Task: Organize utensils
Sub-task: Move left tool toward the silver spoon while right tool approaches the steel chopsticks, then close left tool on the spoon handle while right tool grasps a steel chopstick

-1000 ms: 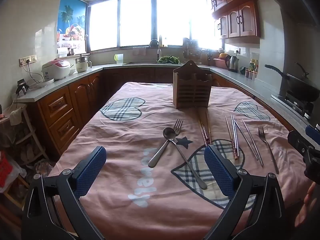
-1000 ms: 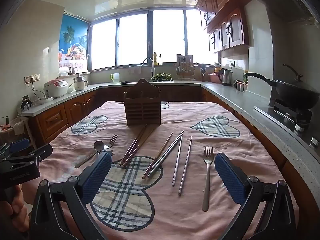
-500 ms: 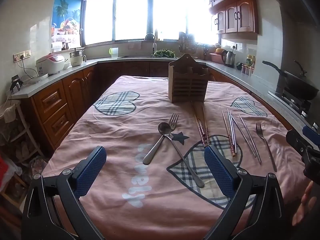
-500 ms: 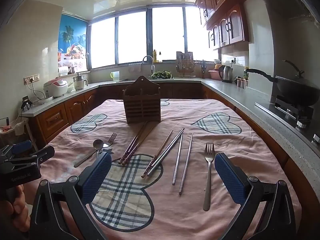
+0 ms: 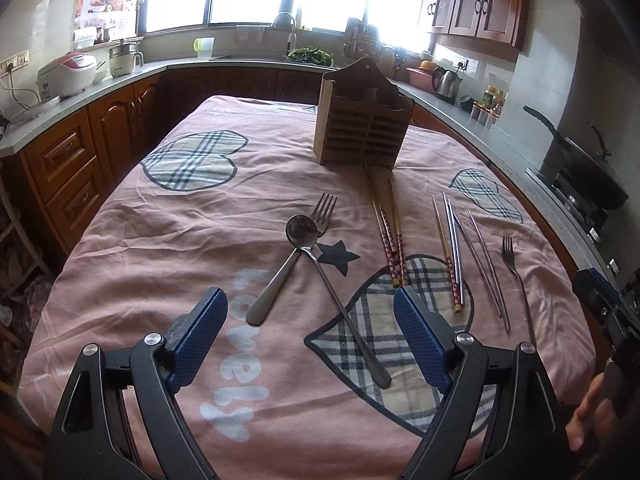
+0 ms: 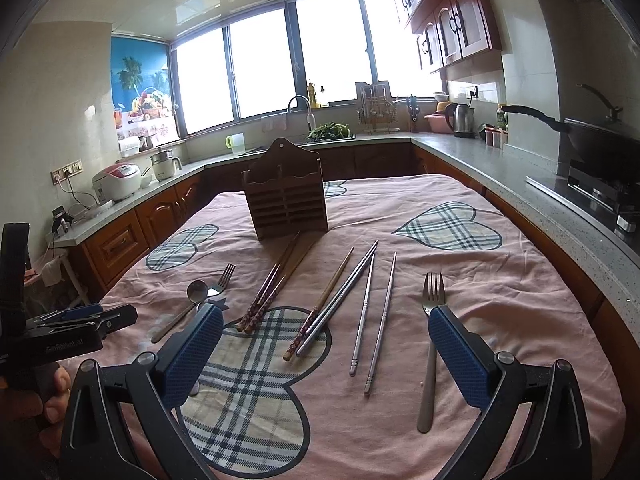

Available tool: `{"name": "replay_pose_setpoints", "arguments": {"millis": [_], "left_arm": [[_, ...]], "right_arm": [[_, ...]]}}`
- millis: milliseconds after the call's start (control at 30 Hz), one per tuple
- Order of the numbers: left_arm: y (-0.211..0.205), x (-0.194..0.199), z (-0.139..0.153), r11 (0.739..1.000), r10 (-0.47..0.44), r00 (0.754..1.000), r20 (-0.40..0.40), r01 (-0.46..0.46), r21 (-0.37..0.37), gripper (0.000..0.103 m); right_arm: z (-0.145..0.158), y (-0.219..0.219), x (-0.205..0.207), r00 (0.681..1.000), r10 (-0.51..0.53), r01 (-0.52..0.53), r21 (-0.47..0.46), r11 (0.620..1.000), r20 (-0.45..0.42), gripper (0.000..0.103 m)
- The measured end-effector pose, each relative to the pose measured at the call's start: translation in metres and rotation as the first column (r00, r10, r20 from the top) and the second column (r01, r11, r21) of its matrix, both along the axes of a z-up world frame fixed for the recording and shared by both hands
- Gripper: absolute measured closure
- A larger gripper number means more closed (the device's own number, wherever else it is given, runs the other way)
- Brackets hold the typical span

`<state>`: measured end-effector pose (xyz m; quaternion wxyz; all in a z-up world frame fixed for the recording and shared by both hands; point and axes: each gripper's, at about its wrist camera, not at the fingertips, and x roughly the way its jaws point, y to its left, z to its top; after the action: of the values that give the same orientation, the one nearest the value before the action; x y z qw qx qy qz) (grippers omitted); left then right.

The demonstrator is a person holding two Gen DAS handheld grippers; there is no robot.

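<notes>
A wooden utensil holder (image 5: pixel 362 120) (image 6: pixel 285 199) stands upright at the table's far middle. Before it on the pink cloth lie a spoon (image 5: pixel 332 284) crossed over a fork (image 5: pixel 290 260), brown patterned chopsticks (image 5: pixel 388 232) (image 6: pixel 276 284), metal and wooden chopsticks (image 5: pixel 454 248) (image 6: pixel 340 300), two more metal chopsticks (image 6: pixel 374 312), and a second fork (image 5: pixel 516 280) (image 6: pixel 430 344). My left gripper (image 5: pixel 308 334) is open and empty, above the spoon's handle. My right gripper (image 6: pixel 326 350) is open and empty, above the chopsticks' near ends.
The table (image 5: pixel 160 240) is covered by a pink cloth with plaid hearts. Wooden cabinets and a grey counter (image 6: pixel 500 172) surround it, with a rice cooker (image 5: pixel 66 74), kettle (image 6: pixel 460 120) and a wok on a stove (image 6: pixel 600 140). The right gripper shows at the left wrist view's right edge (image 5: pixel 604 304).
My left gripper has moved forward and tilted down, so the spoon and fork lie closer beneath it. My right gripper has barely moved. Both stay open.
</notes>
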<state>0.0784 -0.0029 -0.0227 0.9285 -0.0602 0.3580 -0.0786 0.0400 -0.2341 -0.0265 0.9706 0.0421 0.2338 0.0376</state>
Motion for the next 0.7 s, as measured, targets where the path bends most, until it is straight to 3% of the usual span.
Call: {"name": "replay_pose_setpoints", "arguments": {"millis": [200, 500, 700], "left_arm": [[-0.005, 0.032, -0.013, 0.999, -0.020, 0.995, -0.094, 0.023, 0.029, 0.023], [-0.013, 0.083, -0.039, 1.000, -0.030, 0.972, -0.233, 0.029, -0.006, 0.043], [-0.020, 0.102, -0.056, 0.999, -0.043, 0.951, -0.308, 0.040, -0.014, 0.059]], "right_arm": [[-0.010, -0.019, 0.033, 0.997, 0.003, 0.001, 0.057, 0.998, -0.075, 0.010], [-0.024, -0.044, 0.096, 0.981, 0.008, 0.014, 0.112, 0.994, -0.194, 0.039], [-0.033, -0.053, 0.125, 0.970, 0.010, 0.019, 0.116, 0.993, -0.244, 0.050]]}}
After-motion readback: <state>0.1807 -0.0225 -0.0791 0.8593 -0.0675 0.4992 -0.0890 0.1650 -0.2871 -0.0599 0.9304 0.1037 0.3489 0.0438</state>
